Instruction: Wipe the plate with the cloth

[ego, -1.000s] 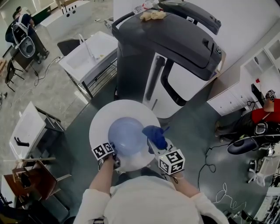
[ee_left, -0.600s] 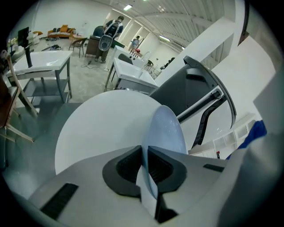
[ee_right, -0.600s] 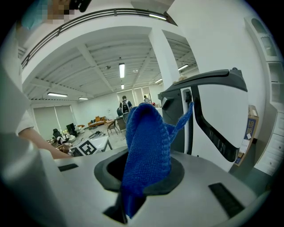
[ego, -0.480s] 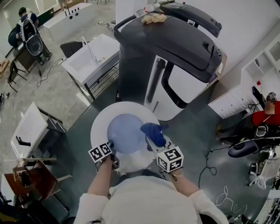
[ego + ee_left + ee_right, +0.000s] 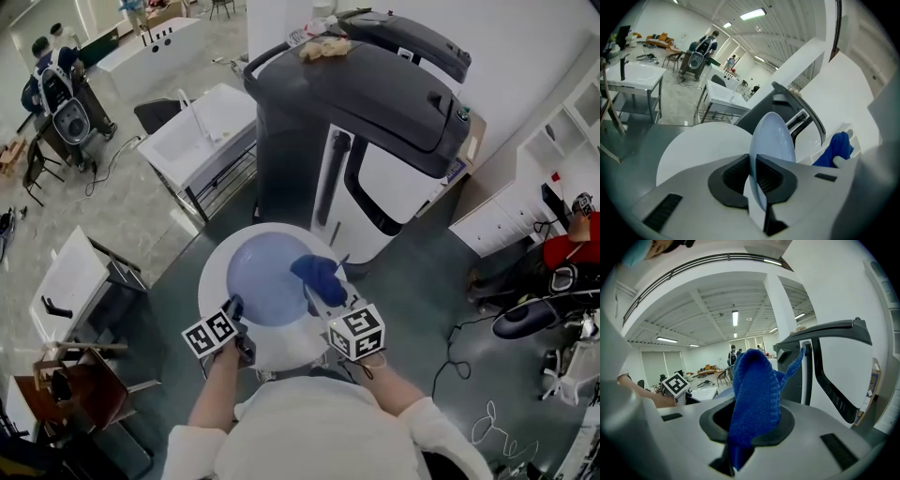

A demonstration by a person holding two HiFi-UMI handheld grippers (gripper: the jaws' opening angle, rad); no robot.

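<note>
While the left gripper (image 5: 234, 306) clamps the near rim of a pale blue plate (image 5: 267, 277), the right gripper (image 5: 319, 292) holds a dark blue knitted cloth (image 5: 319, 272) at the plate's right edge.

Left gripper view: jaws (image 5: 754, 161) closed tight on the plate (image 5: 774, 136), which is seen edge-on and stands up between them. A round white table (image 5: 693, 152) lies below and behind it. The cloth (image 5: 835, 149) shows off to the right of the plate; contact between the two cannot be confirmed from here.

Right gripper view: jaws (image 5: 749, 423) closed on the cloth (image 5: 754, 390), pinched near its lower end. The rest of the cloth rises above the pads in a loose fold, with one corner sticking up to the right.

Head view: the plate's face is turned up toward the camera, over the round white table (image 5: 214, 272). The cloth overlaps the plate's right side. Both forearms reach in from the bottom of the frame.

Surroundings: a large dark grey and white machine (image 5: 375, 122) just behind the table. White sink units (image 5: 197, 122) stand on the grey floor to the left. People stand at the far upper left (image 5: 56, 84), and another person in red sits at the right edge (image 5: 577, 248).
</note>
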